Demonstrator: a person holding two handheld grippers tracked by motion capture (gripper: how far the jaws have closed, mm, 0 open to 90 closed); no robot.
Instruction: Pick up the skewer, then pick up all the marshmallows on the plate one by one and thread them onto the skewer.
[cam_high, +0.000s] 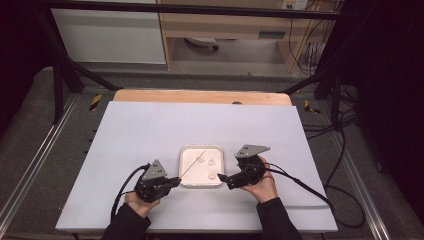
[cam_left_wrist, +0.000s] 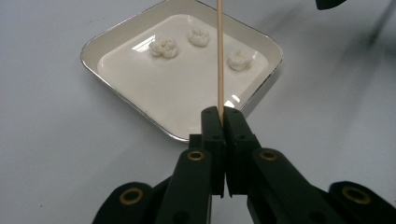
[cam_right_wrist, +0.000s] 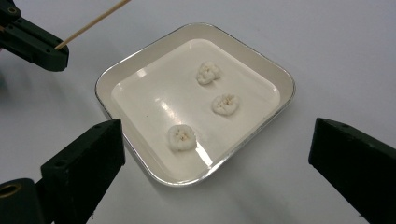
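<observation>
Three banana slices (cam_right_wrist: 181, 138) are being approached by the spread right gripper (cam_right_wrist: 219, 154), while a skewer (cam_left_wrist: 219, 56), being pinched by the left gripper (cam_left_wrist: 223, 116), risks slipping.

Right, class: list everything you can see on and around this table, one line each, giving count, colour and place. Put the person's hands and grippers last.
Table: one, white top with a wooden edge at the far side, centre of the high view.
Tray: one, square, cream with a silvery rim, on the table between the two grippers.
Banana slices: three, pale white, lying apart inside the tray.
Skewer: one, thin, light wood, clamped in the left gripper, slanting above the tray.
Cables: several, black, on the floor to the right of the table.
Left gripper: one, black, jaws shut on the skewer, left of the tray.
Right gripper: one, black, jaws open, right of the tray.
Hands: two, one holding each gripper.
</observation>
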